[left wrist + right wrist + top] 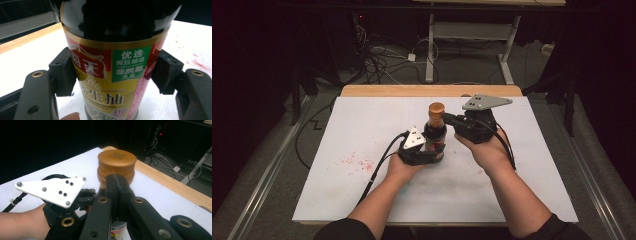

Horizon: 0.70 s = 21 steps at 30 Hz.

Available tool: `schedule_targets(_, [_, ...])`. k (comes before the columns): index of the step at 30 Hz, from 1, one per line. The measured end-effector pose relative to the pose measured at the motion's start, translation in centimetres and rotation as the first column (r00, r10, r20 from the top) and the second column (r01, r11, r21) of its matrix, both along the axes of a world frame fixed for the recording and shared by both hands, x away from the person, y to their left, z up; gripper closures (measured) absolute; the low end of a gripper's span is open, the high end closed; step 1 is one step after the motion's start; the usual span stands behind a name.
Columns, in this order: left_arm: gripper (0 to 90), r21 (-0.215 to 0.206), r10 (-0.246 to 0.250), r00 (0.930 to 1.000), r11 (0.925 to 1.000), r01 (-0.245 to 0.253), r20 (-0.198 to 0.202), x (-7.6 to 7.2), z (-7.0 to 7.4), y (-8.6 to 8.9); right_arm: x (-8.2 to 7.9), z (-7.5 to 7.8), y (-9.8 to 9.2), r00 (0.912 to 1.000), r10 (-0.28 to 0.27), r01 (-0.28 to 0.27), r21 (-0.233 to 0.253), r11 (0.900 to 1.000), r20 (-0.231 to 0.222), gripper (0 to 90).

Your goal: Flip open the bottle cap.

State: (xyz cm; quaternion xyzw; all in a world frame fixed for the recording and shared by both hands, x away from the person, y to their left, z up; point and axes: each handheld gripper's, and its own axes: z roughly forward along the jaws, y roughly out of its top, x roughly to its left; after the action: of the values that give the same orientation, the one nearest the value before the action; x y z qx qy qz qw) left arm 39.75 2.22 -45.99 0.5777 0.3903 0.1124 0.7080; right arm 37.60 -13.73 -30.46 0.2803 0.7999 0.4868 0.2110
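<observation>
A dark soy sauce bottle (435, 131) with a red, yellow and green label (112, 75) stands upright on the white table (362, 125). Its brown screw cap (436, 108) (116, 166) is on. My left gripper (432, 150) (112, 72) is shut on the bottle's lower body, and its pads (62, 72) press on both sides of the label. My right gripper (447, 118) (116, 182) comes in from the right at neck height. Its jaws are shut together with nothing between them, tips right by the cap's lower edge.
Red stains (357, 162) mark the table's left part. A wooden strip (427, 90) runs along the far edge. Beyond it, cables (382, 60) lie on the floor beside a desk frame (430, 50). The left gripper's white plate (52, 190) shows in the right gripper view.
</observation>
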Motion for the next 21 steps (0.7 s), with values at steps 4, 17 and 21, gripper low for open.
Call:
schedule_targets(4, [29.2,-0.001,0.0,1.0,1.0,0.0,0.0,0.01,0.0,-0.01,0.04,0.09,0.03,1.0,-0.002,0.002,0.009,1.0,-0.004,90.0])
schedule_targets(17, [29.1,-0.008,0.005,1.0,1.0,-0.005,-0.007,0.05,0.04,0.0,0.2,0.42,0.22,1.0,-0.005,0.005,0.032,0.999,-0.002,90.0])
schedule_targets(21, [29.1,-0.006,0.007,1.0,1.0,-0.007,-0.007,0.05,0.02,0.01,0.25,0.55,0.34,1.0,-0.008,0.008,0.036,0.999,0.004,90.0])
